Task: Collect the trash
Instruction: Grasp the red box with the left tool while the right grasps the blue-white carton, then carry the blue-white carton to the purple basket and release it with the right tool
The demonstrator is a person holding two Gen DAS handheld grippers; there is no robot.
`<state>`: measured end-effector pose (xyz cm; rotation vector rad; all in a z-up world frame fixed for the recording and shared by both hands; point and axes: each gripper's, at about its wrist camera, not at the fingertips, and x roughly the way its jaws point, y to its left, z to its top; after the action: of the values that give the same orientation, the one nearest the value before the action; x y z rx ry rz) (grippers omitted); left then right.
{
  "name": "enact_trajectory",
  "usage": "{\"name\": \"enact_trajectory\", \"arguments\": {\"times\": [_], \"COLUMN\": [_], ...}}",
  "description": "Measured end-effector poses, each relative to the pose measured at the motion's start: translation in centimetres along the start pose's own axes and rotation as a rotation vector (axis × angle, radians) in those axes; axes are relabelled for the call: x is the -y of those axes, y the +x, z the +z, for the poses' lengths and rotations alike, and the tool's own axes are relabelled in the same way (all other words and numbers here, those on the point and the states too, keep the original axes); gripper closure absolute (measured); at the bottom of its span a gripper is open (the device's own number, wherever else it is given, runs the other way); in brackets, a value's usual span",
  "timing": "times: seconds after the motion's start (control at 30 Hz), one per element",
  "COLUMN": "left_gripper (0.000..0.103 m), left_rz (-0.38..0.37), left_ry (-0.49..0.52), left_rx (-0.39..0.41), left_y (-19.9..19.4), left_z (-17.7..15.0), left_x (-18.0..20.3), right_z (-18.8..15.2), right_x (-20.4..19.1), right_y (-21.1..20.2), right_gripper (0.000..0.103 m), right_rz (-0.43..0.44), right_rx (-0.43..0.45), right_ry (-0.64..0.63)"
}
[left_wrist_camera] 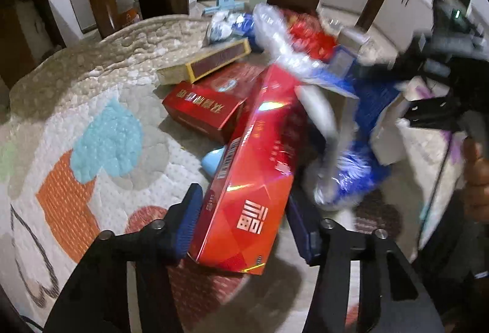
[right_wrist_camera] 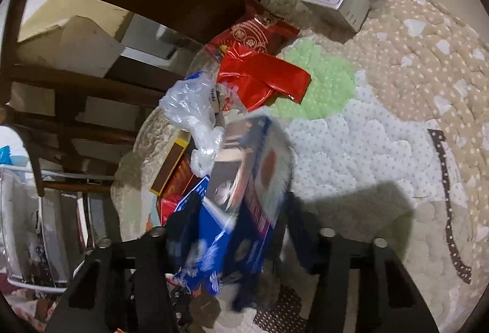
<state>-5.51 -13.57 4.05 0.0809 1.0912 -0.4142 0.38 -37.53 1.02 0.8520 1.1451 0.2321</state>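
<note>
The left tongs (left_wrist_camera: 244,226) pinch the long red glossy carton (left_wrist_camera: 253,168); the right tongs (right_wrist_camera: 232,229) pinch the blue-and-white cardboard box (right_wrist_camera: 247,177). End-held, either could pivot and slip free.

Long carton (left_wrist_camera: 256,174): glossy red with gold characters. Quilted mat (left_wrist_camera: 91,125): white, dotted, with blue, orange and beige patches. At two o'clock, a blue-and-white box (right_wrist_camera: 253,180). Crumpled red foil wrapper (right_wrist_camera: 262,82).

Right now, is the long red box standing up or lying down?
Lying down. The long red box lies flat on its long side on the rug, its near end between the left gripper's fingers.
</note>
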Motion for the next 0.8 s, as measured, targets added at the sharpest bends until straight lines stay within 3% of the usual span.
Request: {"name": "enact_trajectory", "arguments": {"times": [0.1, 0.3, 0.63, 0.8], "left_gripper": [0.056, 0.064, 0.064, 0.064], "left_rz": [0.005, 0.017, 0.007, -0.021], "left_ry": [-0.007, -0.030, 0.000, 0.067], "left_rx": [0.033, 0.092, 0.184, 0.227], "left_y": [-1.4, -5.1, -8.8, -10.3], "left_z": [-0.2, -1.5, -0.5, 0.5], "left_x": [0.6, 1.9, 6.1, 9.8], "right_z": [-0.2, -0.9, -1.7, -1.7], "right_x": [0.3, 0.7, 4.0, 7.0], "right_y": [-1.2, -4.3, -11.0, -14.6], "right_gripper": [0.071, 0.072, 0.072, 0.072], "right_rz": [0.022, 0.058, 0.073, 0.044], "right_rx": [0.015, 0.057, 0.204, 0.303], "right_ry": [-0.027, -0.104, -0.164, -0.161]}}
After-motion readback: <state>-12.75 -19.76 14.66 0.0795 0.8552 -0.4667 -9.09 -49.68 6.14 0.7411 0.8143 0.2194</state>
